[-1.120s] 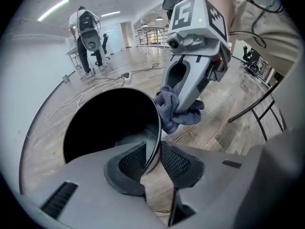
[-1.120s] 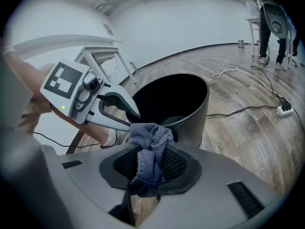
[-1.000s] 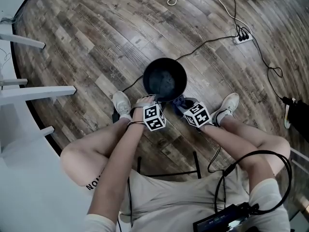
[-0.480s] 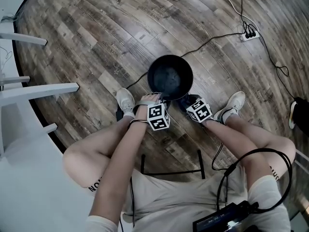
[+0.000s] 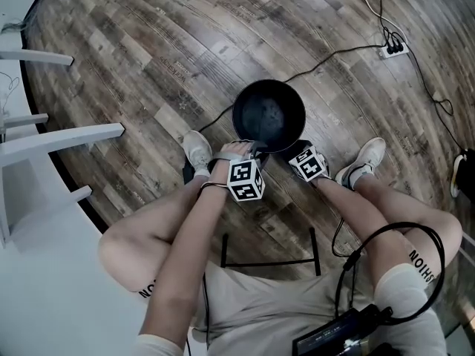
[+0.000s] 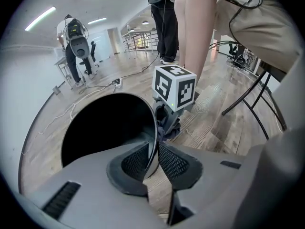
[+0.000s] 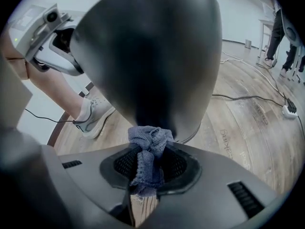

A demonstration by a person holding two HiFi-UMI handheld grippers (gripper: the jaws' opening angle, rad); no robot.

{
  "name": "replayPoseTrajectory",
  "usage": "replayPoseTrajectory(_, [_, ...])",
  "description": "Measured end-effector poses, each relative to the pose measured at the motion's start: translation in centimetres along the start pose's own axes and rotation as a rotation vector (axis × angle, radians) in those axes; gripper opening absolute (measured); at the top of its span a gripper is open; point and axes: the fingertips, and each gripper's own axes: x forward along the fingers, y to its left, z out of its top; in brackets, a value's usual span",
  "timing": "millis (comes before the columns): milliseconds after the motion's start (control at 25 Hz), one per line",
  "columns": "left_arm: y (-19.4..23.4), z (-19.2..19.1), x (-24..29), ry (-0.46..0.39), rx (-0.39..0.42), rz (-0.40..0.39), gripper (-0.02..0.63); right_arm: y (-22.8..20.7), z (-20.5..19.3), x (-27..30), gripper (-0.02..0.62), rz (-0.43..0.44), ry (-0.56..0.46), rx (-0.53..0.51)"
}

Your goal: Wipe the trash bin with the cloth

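Wiping looks barely begun. The trash bin stands on the floor between the person's shoes, and the cloth, clenched in the right tongs, presses against its near outer wall. The left tongs, angled steeply down, have just been closing and now pinch the bin's rim.

**Trash bin**: round, black, glossy-walled, tapering slightly toward the base. It stands upright on the wood-plank floor, mouth up. The thin near rim runs between the jaws of the left gripper, which have just been closing on it.

**Cloth**: small, grey-blue, knit-textured, bunched into a wad. It is pinched between the jaws of the right gripper, and its crumpled top presses against the bin's outer wall low down.
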Motion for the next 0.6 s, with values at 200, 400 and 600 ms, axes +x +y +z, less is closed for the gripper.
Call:
replayPoseTrajectory(200, [-0.1,0.0,0.0,-0.021,-0.003,0.008,0.075,-0.6,-1.3,2.4,0.103,-0.032,0.019,-0.002])
replayPoseTrajectory(400, [0.2,0.2,-0.1,-0.023,-0.022,0.004,0.075,-1.3,-2.1,3.8,0.103,-0.070,0.062,-0.013])
replayPoseTrajectory(600, [0.1,0.3,0.1,-0.025,-0.052,0.011,0.074,-2.7,-3.4,4.9,0.103,-0.090,0.111,0.093])
